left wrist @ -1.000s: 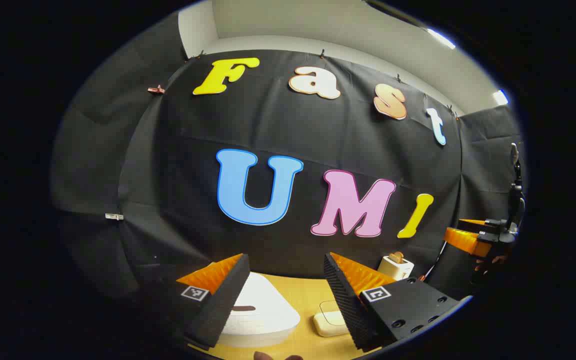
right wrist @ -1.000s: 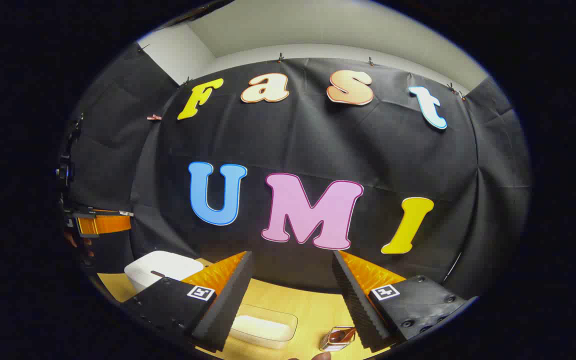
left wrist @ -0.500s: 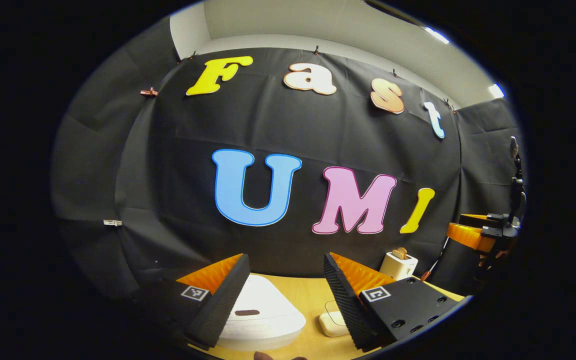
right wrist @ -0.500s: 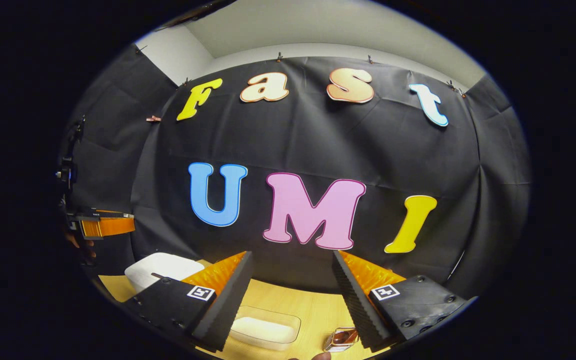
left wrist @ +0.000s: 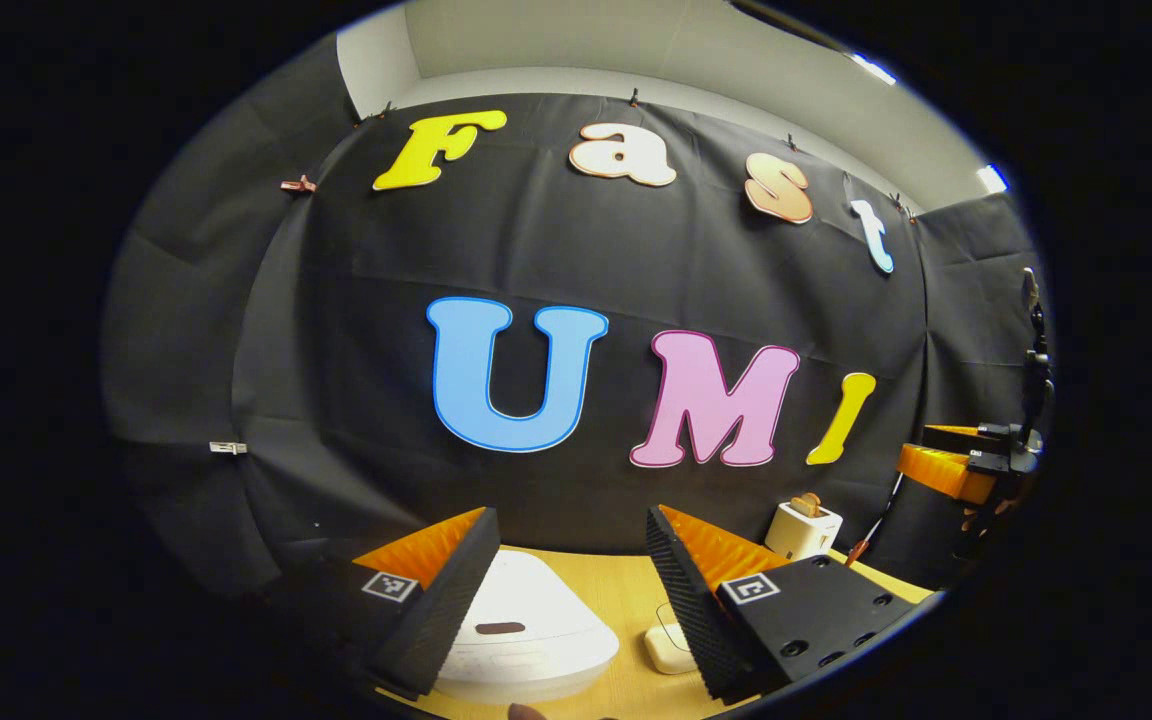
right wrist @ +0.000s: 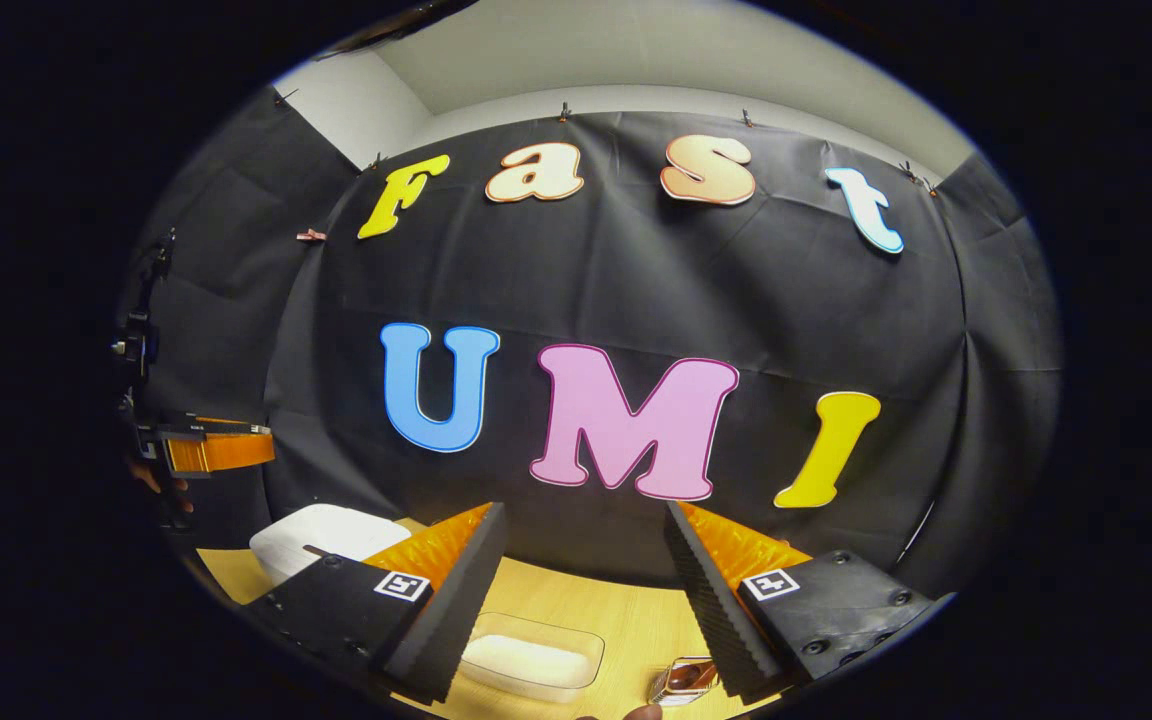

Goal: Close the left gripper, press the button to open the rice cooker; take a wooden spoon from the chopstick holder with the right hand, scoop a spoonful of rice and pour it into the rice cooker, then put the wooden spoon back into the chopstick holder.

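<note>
Both grippers are up in the air, facing the black cloth wall. The left gripper (left wrist: 571, 590) has its jaws spread wide, nothing between them, and it hangs above the wooden worktop (left wrist: 626, 585). Below it sits the white rice cooker (left wrist: 526, 640), lid down. Just right of the cooker there's a clear container of rice (left wrist: 666, 645), partly hidden by a finger. Farther back on the right stands a small white toaster (left wrist: 802, 528). The right gripper (right wrist: 584, 590) gapes too, empty, with the rice container (right wrist: 534, 658) lying low between its fingers and a small glassy holder (right wrist: 681, 678) near the right finger, contents unclear.
</note>
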`<control>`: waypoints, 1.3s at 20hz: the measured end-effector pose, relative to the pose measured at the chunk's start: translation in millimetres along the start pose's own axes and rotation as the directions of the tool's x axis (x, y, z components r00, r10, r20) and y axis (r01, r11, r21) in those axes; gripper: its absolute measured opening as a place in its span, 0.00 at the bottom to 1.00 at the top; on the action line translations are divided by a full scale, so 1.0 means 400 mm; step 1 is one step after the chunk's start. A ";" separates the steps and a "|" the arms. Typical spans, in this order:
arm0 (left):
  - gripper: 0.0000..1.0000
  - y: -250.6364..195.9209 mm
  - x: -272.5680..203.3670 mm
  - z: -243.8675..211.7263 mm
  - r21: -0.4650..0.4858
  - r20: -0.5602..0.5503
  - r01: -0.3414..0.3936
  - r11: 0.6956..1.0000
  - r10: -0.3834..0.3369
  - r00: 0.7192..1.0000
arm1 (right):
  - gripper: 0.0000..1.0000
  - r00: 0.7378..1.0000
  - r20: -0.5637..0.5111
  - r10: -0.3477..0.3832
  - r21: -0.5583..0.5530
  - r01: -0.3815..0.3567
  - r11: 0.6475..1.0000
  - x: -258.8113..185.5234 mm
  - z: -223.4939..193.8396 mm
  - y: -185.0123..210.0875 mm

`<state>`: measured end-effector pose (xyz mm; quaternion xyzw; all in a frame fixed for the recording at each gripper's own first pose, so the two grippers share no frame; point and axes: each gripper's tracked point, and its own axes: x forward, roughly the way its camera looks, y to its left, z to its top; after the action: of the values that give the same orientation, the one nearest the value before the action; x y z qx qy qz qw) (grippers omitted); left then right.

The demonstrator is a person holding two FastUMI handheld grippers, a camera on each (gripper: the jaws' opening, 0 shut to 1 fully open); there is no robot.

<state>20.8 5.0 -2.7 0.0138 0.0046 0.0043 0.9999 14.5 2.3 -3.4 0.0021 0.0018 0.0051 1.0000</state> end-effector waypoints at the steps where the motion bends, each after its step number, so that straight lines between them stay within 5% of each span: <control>1: 0.94 0.001 0.002 -0.002 -0.001 -0.001 -0.001 1.000 0.001 1.000 | 0.97 1.000 0.002 -0.003 -0.001 0.003 1.000 -0.002 0.001 -0.002; 4: 0.89 0.002 0.016 -0.005 -0.013 -0.008 0.002 1.000 -0.002 1.000 | 0.97 1.000 -0.001 -0.011 -0.008 0.011 1.000 -0.007 -0.001 -0.013; 6: 0.75 0.005 0.029 -0.015 -0.016 -0.025 0.007 1.000 -0.007 1.000 | 0.97 1.000 -0.004 -0.019 -0.006 0.019 1.000 -0.008 -0.003 -0.021; 7: 0.55 0.013 0.040 -0.032 -0.019 -0.044 0.003 1.000 -0.004 0.999 | 0.97 1.000 -0.006 -0.022 -0.004 0.022 1.000 -0.011 -0.005 -0.024; 11: 0.07 0.079 0.081 -0.113 -0.015 -0.145 -0.077 0.997 0.074 0.987 | 0.97 0.999 -0.019 -0.034 -0.006 0.034 0.999 -0.016 -0.019 -0.037; 26: 0.05 0.158 0.178 -0.459 0.018 -0.464 -0.105 0.994 0.101 0.880 | 0.97 0.986 -0.082 -0.147 -0.022 0.146 0.989 -0.066 -0.070 -0.184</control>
<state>89.8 73.9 -185.1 0.0090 0.2425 0.0606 0.9682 -11.3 -71.5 -31.7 -0.0061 0.0438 -0.0684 0.9967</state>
